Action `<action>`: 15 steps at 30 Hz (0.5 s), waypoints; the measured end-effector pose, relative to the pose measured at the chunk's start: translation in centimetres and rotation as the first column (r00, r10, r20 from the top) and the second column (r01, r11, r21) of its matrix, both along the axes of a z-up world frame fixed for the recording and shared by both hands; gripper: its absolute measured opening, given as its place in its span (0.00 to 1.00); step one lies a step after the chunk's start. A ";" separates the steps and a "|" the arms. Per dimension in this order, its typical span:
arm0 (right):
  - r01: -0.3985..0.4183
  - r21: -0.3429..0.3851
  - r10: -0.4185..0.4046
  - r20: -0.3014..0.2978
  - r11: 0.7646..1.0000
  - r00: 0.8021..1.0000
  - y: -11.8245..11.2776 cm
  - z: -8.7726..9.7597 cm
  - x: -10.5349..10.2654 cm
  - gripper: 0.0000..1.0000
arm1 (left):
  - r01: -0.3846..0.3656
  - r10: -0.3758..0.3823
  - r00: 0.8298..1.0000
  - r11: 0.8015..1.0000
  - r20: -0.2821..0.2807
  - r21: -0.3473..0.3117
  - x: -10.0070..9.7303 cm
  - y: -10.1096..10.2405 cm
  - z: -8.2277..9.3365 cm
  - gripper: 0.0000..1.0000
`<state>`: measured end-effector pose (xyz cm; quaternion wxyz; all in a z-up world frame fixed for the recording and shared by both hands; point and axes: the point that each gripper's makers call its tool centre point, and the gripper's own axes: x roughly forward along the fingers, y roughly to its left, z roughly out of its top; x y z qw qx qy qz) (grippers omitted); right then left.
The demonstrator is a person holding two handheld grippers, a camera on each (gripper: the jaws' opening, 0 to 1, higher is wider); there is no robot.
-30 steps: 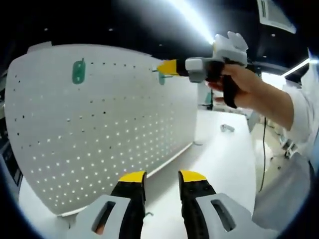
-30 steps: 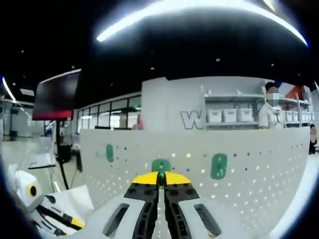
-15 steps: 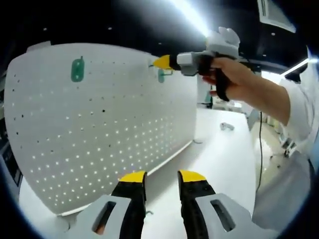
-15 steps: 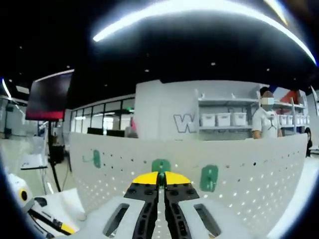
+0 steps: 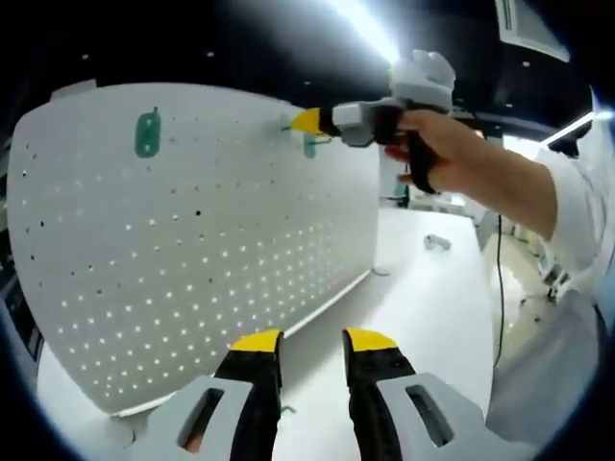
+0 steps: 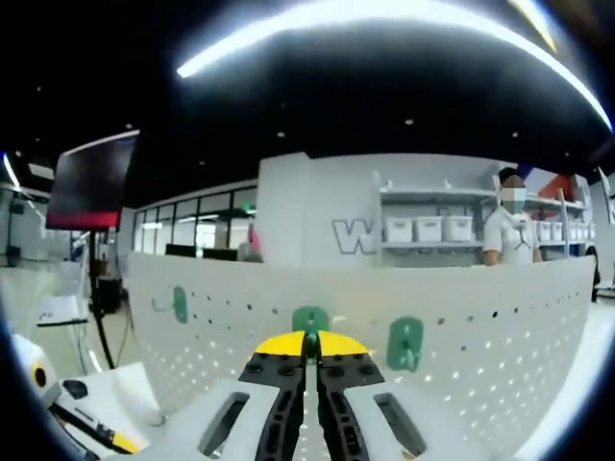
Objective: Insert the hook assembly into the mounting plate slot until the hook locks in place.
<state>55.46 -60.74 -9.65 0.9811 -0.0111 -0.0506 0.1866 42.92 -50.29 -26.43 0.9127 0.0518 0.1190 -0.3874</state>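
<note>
While the left gripper view looks across a white tabletop (image 5: 432,307) under a dark ceiling, a white perforated mounting plate (image 5: 192,250) stands upright on it, one green hook (image 5: 147,134) fixed near its upper left. The left hand-held gripper (image 5: 313,343) hangs open and empty, yellow tips apart. The right hand-held gripper (image 5: 303,121), held in a person's hand (image 5: 437,154), touches the plate's top by a second green hook (image 5: 310,146), partly hidden. A small grey item (image 5: 437,243) on the tabletop is too small to identify. From the right gripper view, the right hand-held gripper (image 6: 307,343) is clamped on a green hook assembly (image 6: 309,320) against the plate (image 6: 500,336); whether it sits in a slot is hidden. Two more green hooks (image 6: 405,344) (image 6: 179,303) flank it, before shelves with bins (image 6: 428,229).
</note>
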 end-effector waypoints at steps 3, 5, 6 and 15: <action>-0.003 -0.005 0.003 0.003 1.000 1.000 0.4 0.1 0.1 0.00 | -0.001 0.001 1.000 1.000 -0.002 -0.001 0.0 0.1 0.0 0.26; 0.001 -0.007 -0.001 0.004 1.000 1.000 0.4 0.1 0.2 0.00 | 0.000 0.000 1.000 1.000 -0.003 -0.001 0.0 0.0 -0.1 0.26; 0.002 -0.005 -0.002 0.004 1.000 1.000 0.4 0.1 0.3 0.00 | 0.001 -0.001 1.000 1.000 -0.003 -0.001 0.0 0.0 -0.1 0.26; 0.021 -0.038 -0.020 0.014 0.999 1.000 0.8 -0.2 0.6 0.00 | 0.001 -0.001 1.000 1.000 -0.001 -0.005 0.0 0.0 0.1 0.25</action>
